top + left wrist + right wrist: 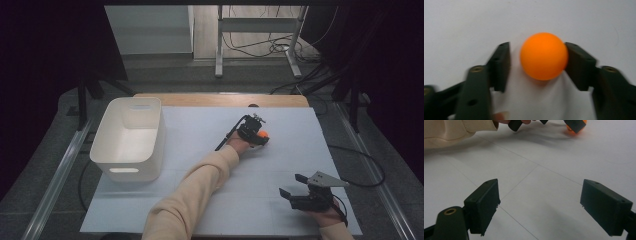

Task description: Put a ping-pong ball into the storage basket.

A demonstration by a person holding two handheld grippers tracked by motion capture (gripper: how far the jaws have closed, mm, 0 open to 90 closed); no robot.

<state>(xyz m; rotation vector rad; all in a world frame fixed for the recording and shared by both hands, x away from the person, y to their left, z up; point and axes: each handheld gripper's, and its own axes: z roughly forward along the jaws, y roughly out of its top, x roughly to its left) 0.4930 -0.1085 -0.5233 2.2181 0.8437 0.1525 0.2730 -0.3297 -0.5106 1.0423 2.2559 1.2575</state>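
An orange ball (263, 134) lies on the white sheet right of the table's middle. My left gripper (258, 135) is down over it, held by a hand in a cream sleeve. In the left gripper view the ball (544, 56) sits between the jaws of the left gripper (537, 51). The right pad touches it and a narrow gap shows at the left pad, so the gripper is open. My right gripper (292, 185) rests near the front right corner, open. In its own view the right gripper (540, 202) has bare sheet between its jaws, and the ball (574, 131) shows far ahead.
A white plastic bin (142, 167) with a handle slot stands at the left of the table. The white sheet (260, 210) covers the wooden table (220, 99). A cable trails off the table's right side. Desk legs and cables stand on the floor beyond.
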